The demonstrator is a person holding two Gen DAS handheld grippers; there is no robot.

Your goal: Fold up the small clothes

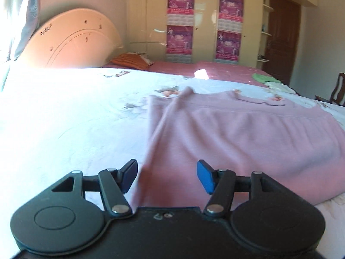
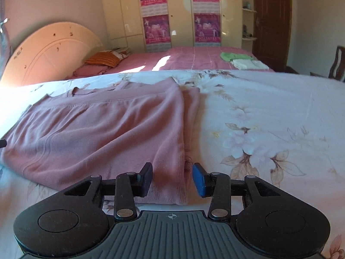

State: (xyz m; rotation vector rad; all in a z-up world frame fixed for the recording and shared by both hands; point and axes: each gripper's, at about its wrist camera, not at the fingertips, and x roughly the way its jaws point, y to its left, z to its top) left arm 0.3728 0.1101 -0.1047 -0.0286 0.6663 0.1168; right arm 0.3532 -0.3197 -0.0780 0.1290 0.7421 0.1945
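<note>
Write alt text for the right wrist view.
A pink sweater lies flat on a floral bedsheet, its right edge folded over, with the open right gripper hovering over its near corner. Behind are a pink bed with folded clothes, and a cream wardrobe.

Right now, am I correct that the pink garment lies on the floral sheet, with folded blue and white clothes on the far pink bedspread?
Not quite: the far clothes are green and white, not blue. The right wrist view shows this. The pink garment does lie on the floral sheet, and the far bedspread is pink.
</note>
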